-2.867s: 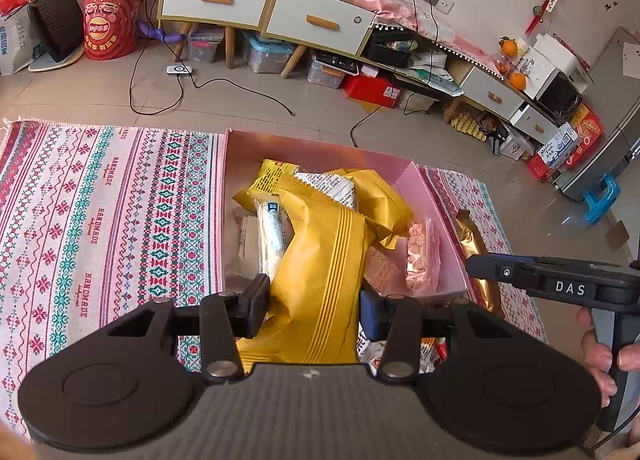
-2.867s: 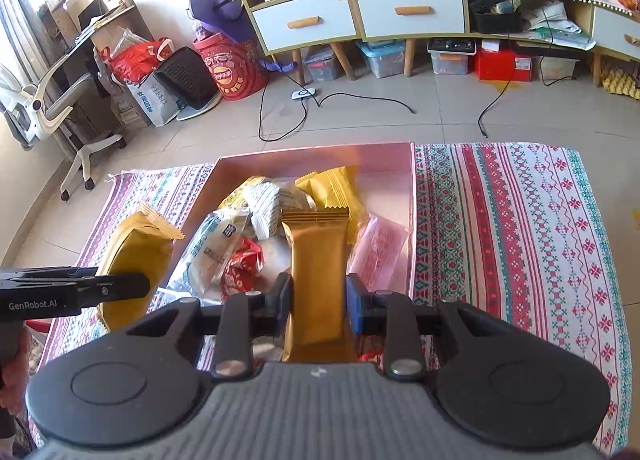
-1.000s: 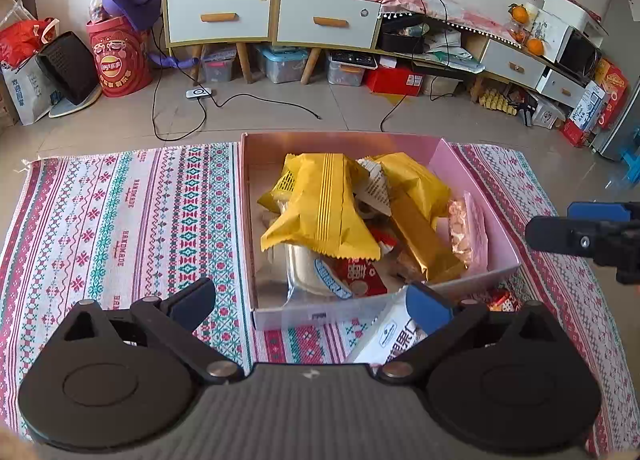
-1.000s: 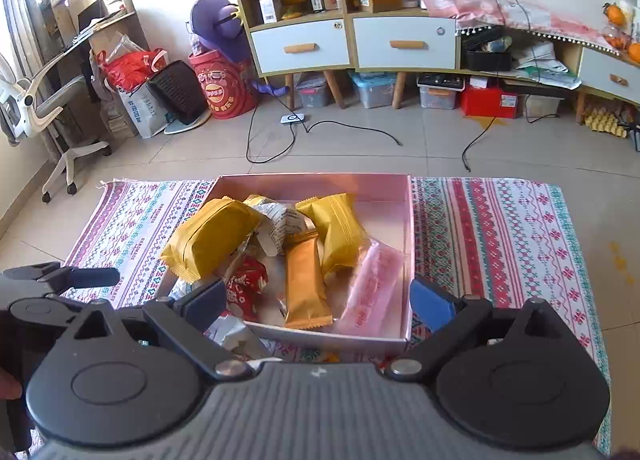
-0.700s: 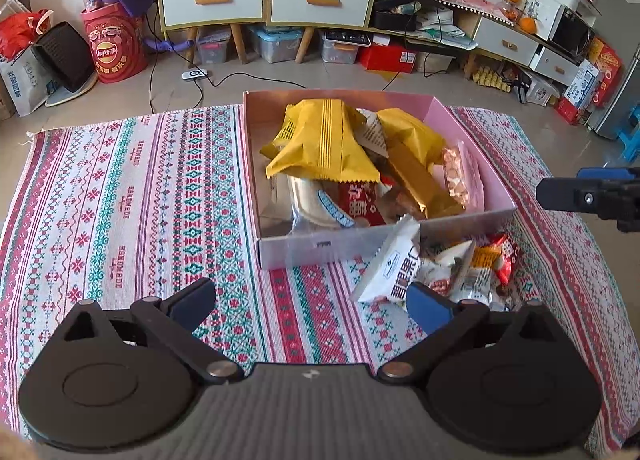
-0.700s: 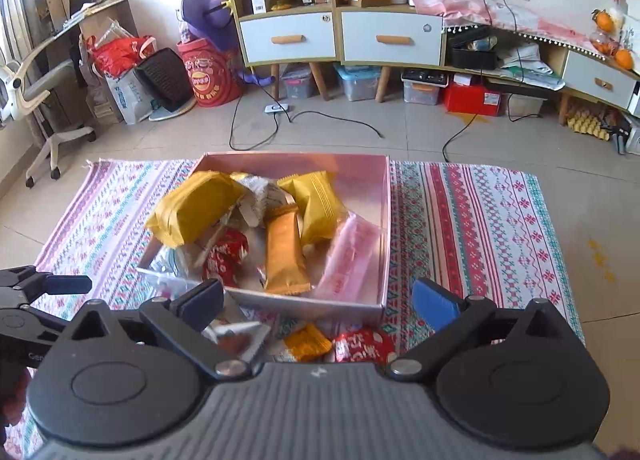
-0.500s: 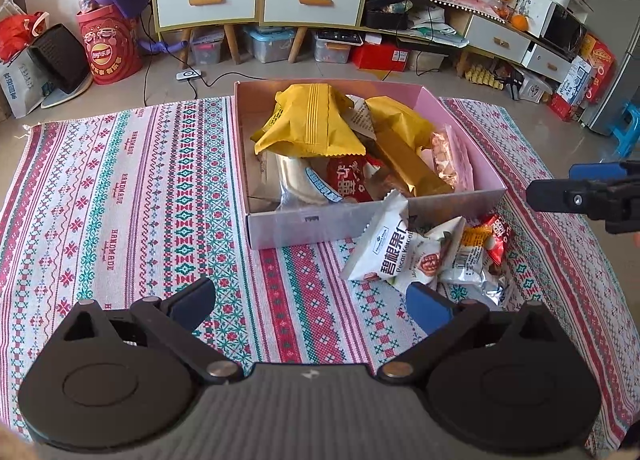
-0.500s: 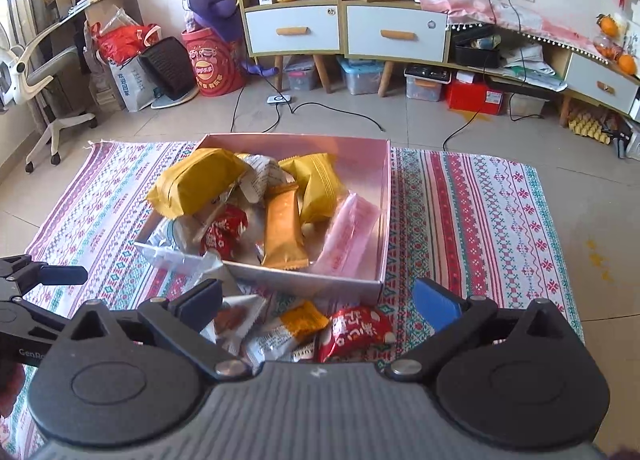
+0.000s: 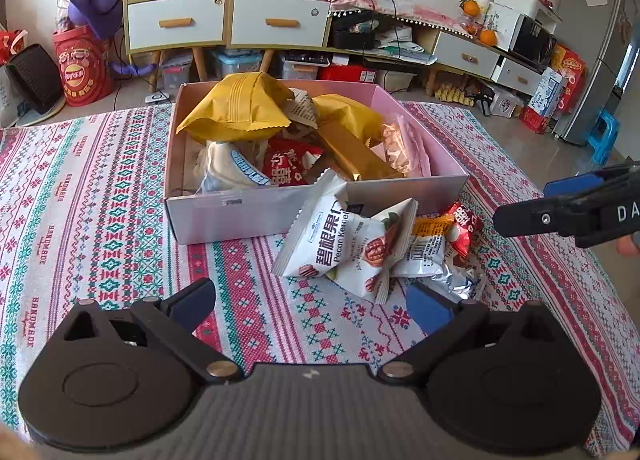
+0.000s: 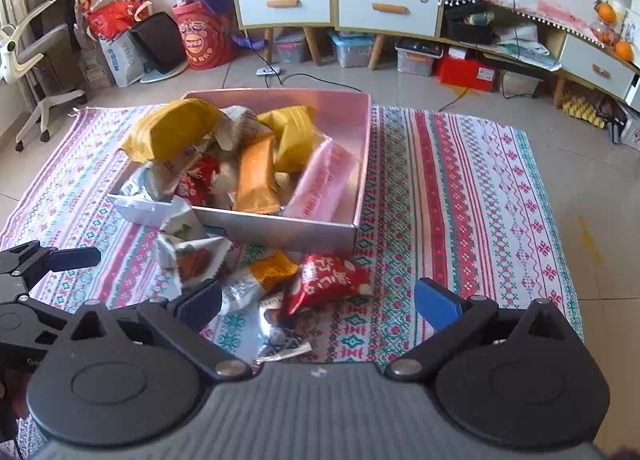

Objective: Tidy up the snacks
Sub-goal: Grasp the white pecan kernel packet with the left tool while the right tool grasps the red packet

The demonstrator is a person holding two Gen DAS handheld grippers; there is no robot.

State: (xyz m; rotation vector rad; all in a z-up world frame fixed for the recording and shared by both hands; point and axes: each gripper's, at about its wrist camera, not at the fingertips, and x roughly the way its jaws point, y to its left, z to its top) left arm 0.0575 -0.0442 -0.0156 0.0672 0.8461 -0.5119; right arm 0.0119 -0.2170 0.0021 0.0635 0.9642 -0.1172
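left tool (image 9: 310,306): fingers apart, empty | right tool (image 10: 318,302): fingers apart, empty | pink cardboard box (image 9: 256,212): snack-filled, on patterned woven rug (image 9: 100,200) | white pecan-kernel packets (image 9: 344,244): loose pile touching box front

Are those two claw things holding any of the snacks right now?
No. The left gripper and the right gripper are both open and empty, above the loose packets on the cloth.

A patterned woven cloth (image 9: 100,188) is spread flat over the tiled floor (image 10: 440,84). On it sits the pink box (image 9: 280,212), and right against the box's near wall lies a loose heap: white pecan kernel packets (image 9: 340,248), an orange packet (image 10: 268,272), a red packet (image 10: 328,280), a silver wrapper (image 9: 452,280).
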